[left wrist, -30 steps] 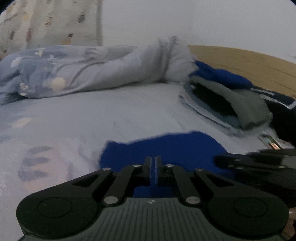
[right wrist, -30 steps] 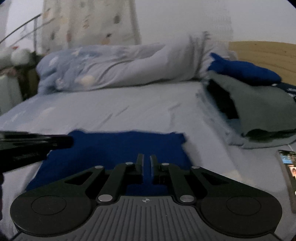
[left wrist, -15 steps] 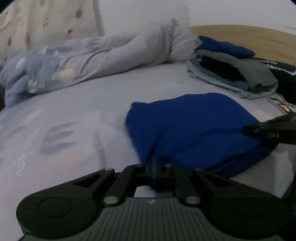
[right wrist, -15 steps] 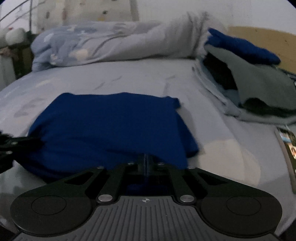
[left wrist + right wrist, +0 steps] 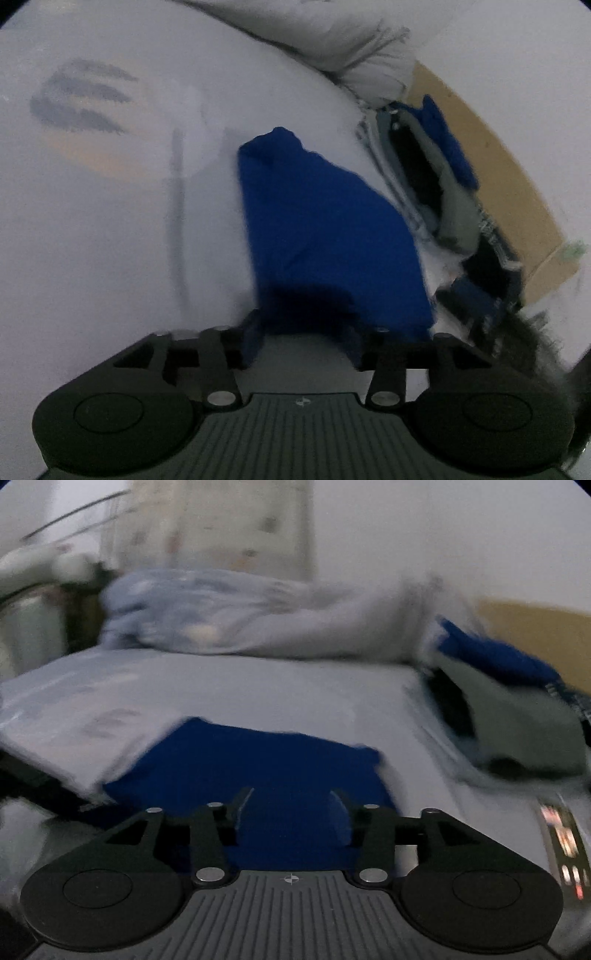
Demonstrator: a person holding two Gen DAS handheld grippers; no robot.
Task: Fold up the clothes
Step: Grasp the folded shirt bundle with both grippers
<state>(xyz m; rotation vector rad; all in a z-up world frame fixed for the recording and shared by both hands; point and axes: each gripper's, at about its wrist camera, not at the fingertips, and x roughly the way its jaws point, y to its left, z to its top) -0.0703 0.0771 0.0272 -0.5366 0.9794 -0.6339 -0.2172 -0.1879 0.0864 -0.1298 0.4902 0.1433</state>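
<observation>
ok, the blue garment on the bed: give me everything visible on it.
The deep blue soft-fabric garment lies folded into a compact, roughly rectangular bundle, flat on the pale grey bedsheet. No print or fastenings show; blur hides seams. Its near edge sits between the opening fingers of the left gripper and the right gripper, which are letting go. It lies apart from the stack of folded clothes beside it.

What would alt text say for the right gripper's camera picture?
A folded blue garment lies on a pale bed sheet, just ahead of the right gripper, whose jaws are opening with nothing pinched. A stack of folded clothes sits to the right, a rumpled duvet behind.
</observation>
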